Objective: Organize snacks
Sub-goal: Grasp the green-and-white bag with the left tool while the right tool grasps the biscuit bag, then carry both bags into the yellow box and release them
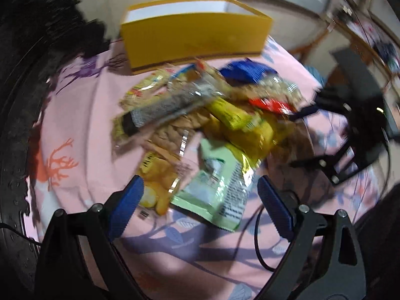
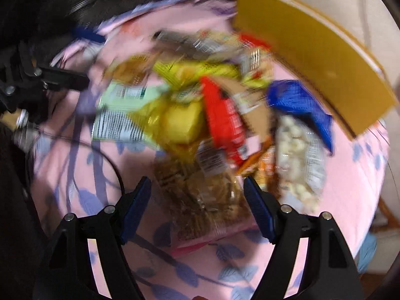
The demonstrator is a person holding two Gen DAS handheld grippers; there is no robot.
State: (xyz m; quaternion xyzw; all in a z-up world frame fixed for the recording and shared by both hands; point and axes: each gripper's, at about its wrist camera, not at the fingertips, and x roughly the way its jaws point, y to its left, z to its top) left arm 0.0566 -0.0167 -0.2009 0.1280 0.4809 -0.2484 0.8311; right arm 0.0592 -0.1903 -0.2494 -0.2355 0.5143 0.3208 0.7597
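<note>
A pile of snack packets lies on a pink patterned cloth (image 1: 75,115). In the left wrist view my left gripper (image 1: 200,195) stands open and points down over a light green packet (image 1: 217,187) at the pile's near edge; nothing is gripped. My right gripper (image 2: 197,197) is open too, its blue pads either side of a clear packet of brown snacks (image 2: 200,200), and I cannot tell through the blur if they touch it. A red packet (image 2: 225,125), a yellow packet (image 2: 180,120) and a blue packet (image 2: 300,100) lie further in. An open yellow box (image 1: 195,37) stands behind the pile.
The right gripper (image 1: 303,137) shows at the right of the left wrist view, and the left gripper (image 2: 82,55) at the left of the right wrist view. A black cable (image 1: 257,237) crosses the cloth near me. Wooden furniture (image 1: 312,47) stands beyond the table.
</note>
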